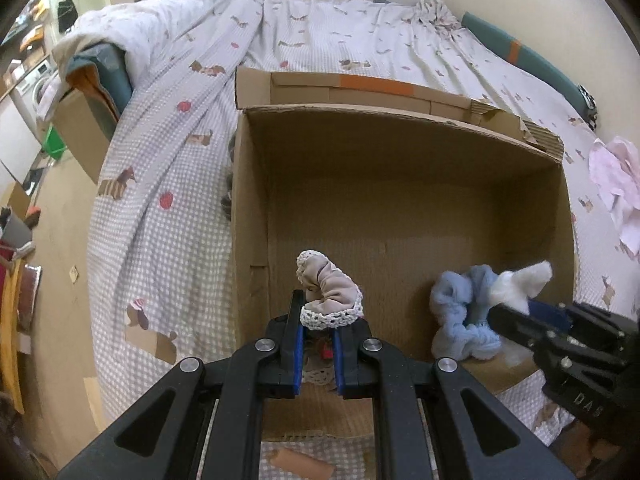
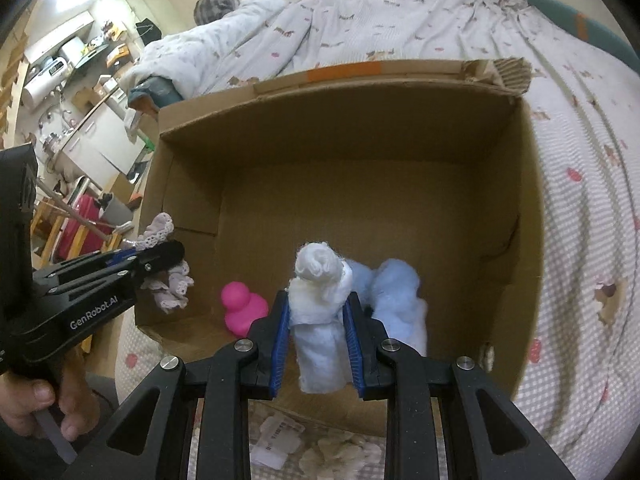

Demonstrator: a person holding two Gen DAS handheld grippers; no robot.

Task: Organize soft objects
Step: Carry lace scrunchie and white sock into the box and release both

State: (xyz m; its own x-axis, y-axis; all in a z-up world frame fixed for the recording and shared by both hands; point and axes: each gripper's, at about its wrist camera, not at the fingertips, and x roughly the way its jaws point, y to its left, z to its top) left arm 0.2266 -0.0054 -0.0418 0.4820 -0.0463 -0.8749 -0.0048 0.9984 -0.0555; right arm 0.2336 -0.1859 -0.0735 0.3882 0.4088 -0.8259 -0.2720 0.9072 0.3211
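An open cardboard box (image 1: 400, 152) (image 2: 360, 128) lies on the bed. My left gripper (image 1: 318, 320) is shut on a beige cloth with white lace trim (image 1: 330, 292), held over the box's near left edge; it also shows in the right wrist view (image 2: 160, 232). My right gripper (image 2: 318, 308) is shut on a white and light blue fluffy cloth (image 2: 320, 292), which hangs into the box; it also shows in the left wrist view (image 1: 468, 312). A pink rubber duck (image 2: 242, 306) lies on the box floor near the front left corner.
The bed cover (image 1: 168, 152) is checked with dog prints. A pink cloth (image 1: 618, 184) lies to the right of the box. A bunched quilt (image 1: 132, 20) sits at the bed's far left. Furniture and clutter (image 2: 72, 100) stand left of the bed.
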